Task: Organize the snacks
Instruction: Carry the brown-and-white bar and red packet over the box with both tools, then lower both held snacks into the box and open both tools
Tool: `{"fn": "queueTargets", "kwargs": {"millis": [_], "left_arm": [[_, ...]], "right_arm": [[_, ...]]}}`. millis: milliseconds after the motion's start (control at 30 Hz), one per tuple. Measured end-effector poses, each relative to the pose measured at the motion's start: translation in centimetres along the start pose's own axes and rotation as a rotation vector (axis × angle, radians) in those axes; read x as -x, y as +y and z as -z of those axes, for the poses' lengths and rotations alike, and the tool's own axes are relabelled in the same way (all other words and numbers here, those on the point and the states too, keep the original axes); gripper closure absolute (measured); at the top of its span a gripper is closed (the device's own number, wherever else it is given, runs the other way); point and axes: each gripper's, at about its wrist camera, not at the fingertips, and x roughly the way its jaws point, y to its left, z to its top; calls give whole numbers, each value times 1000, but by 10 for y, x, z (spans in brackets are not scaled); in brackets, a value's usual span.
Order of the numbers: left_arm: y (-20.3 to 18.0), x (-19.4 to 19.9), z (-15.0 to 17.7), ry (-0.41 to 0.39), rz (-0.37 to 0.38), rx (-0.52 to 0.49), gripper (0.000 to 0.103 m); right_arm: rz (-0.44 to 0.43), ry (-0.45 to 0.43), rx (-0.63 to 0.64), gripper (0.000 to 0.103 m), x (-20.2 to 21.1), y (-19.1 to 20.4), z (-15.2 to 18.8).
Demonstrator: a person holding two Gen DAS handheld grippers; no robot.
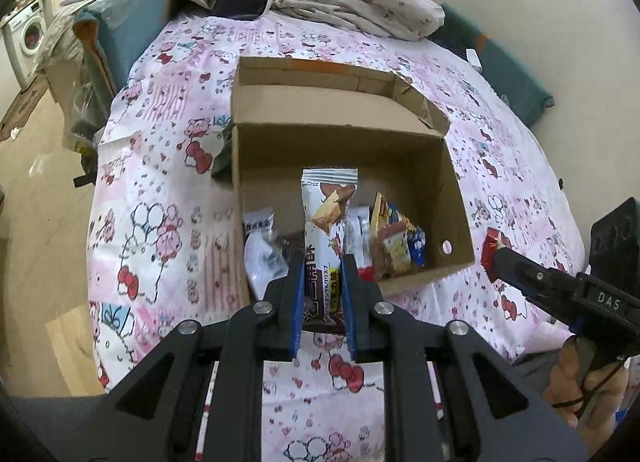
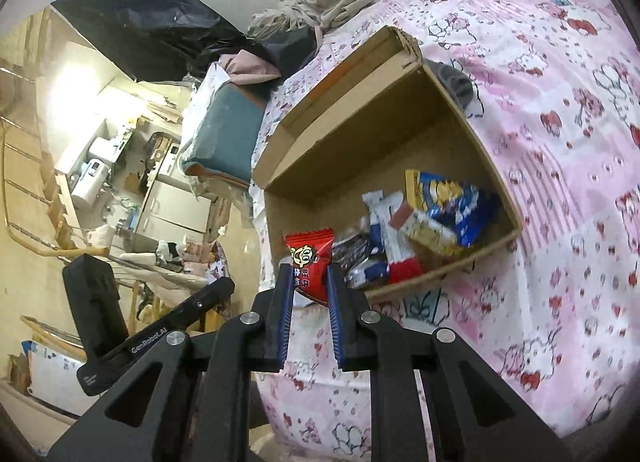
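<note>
Left hand-held gripper (image 1: 322, 274) pinches a long wafer bar packet (image 1: 327, 222), long axis running straight away from the camera, far end over the open cardboard box (image 1: 456, 198) on the bed (image 1: 160, 190). Right hand-held gripper (image 2: 310, 278) pinches a small red candy packet (image 2: 310, 258), upright, near the box's front edge. Only the left view shows a hand (image 1: 576, 374) gripping the right tool, angled down; only the right view shows the kitchen clutter (image 2: 120, 182).

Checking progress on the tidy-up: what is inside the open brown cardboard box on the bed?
The brown cardboard box holds a blue-and-yellow snack bag, a red-and-white packet and a clear plastic bag. The near wall, the gripper and its snack hide part of the bottom.
</note>
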Motion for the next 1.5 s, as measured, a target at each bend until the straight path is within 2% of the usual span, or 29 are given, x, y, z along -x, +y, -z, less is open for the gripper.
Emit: {"fn": "queueTargets", "kwargs": {"millis": [233,433,600,900,1333,1367,1433,1500], "left_arm": [[-9,-28,-19,5,-26,-24,89],[-15,-57,-19,-18,-56,-69,89],[-11,-80,-13,6,-57,-72,89],[-9,-92,-12,12,-61,-54,89],[-25,-91,-4,9,-42,-118,87],[-25,-90,-4,10,-40,-115,86],[-24,-87,-3,11,-38,-108,77],[-24,-82,-2,1,-34,-110,49]], "right_arm": [[45,15,22,85,-25,-7,-20],[92,27,-2,85,-47,-28,-15],[157,69,24,85,-65,-35,-13],[198,106,58,85,-80,-32,-11],[174,102,15,82,-78,-37,-15],[172,96,11,82,-76,-37,-16],[167,78,1,81,-72,-38,-17],[159,61,-7,80,-68,-38,-19]]}}
